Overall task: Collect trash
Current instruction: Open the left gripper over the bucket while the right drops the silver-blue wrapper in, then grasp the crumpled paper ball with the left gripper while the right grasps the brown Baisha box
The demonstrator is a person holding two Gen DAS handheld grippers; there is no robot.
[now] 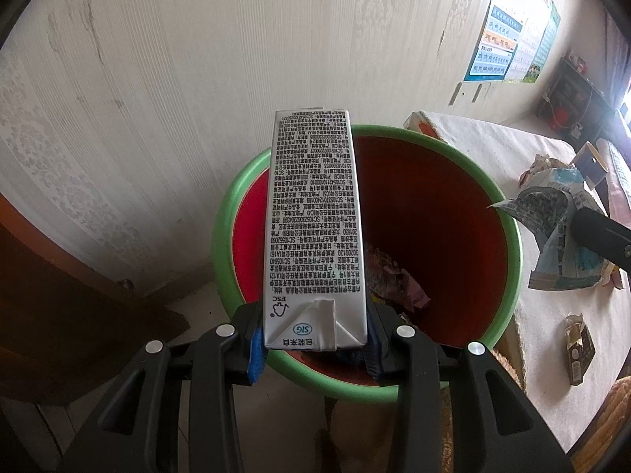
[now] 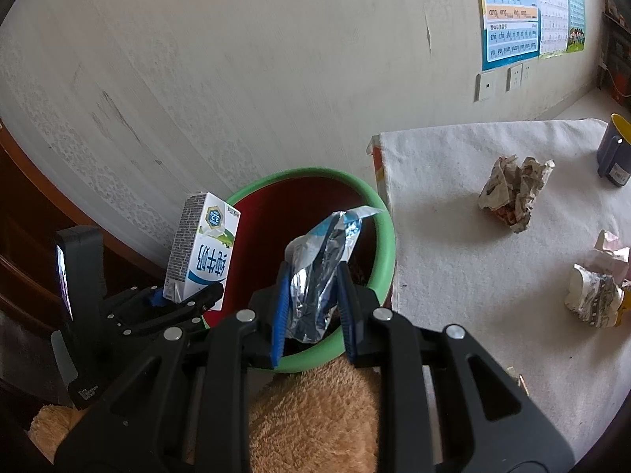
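Observation:
My left gripper is shut on an upright milk carton, held over the near rim of a red bin with a green rim. The carton and left gripper also show in the right wrist view. My right gripper is shut on a flattened, crumpled carton, held over the bin. That flattened carton shows at the right of the left wrist view. Wrappers lie inside the bin.
A white-covered table stands right of the bin with crumpled paper balls, a dark cup and a small brown carton. A wall stands behind. A tan fuzzy cloth lies below.

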